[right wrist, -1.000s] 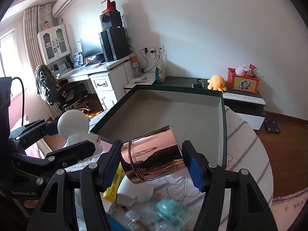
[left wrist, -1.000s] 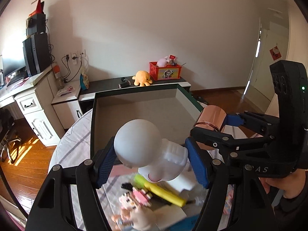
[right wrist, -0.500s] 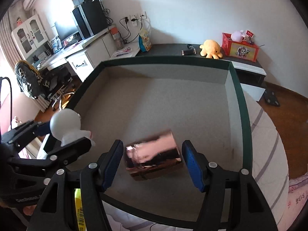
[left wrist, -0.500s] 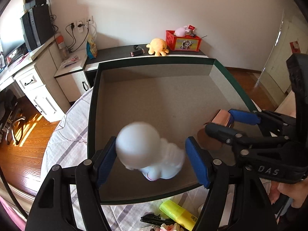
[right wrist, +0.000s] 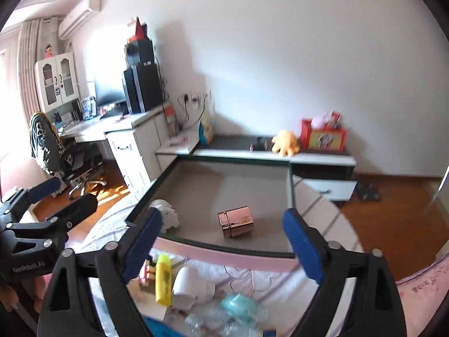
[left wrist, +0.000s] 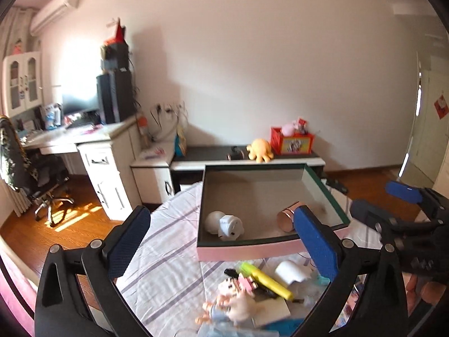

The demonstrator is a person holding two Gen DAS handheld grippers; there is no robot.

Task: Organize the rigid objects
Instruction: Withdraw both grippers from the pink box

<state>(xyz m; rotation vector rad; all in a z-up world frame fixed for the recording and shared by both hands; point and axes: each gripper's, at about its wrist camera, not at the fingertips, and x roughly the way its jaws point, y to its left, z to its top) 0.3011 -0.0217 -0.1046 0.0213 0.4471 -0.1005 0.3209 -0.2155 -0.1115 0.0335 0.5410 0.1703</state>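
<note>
Both the left gripper (left wrist: 224, 250) and the right gripper (right wrist: 221, 241) are opening wide with nothing between their fingers, hanging on the near side of the box (left wrist: 247, 248). Nearest, before the box, a yellow marker (right wrist: 163, 279) and white piece (right wrist: 190, 283) are lying; picking those next seems sensible, approaching low and square. Inside the box, the white figurine (left wrist: 224, 224) and copper tin (right wrist: 237, 221) are resting on their sides.

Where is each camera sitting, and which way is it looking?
Left wrist view: sits on the left gripper, looking forward and down at the box; its jaws are opening, empty; the right gripper shows at the right edge.
Right wrist view: sits on the right gripper, facing the same box; its jaws are opening, empty; the left gripper shows at the left edge.
Both share: the white figurine and copper can lying inside the box.
</note>
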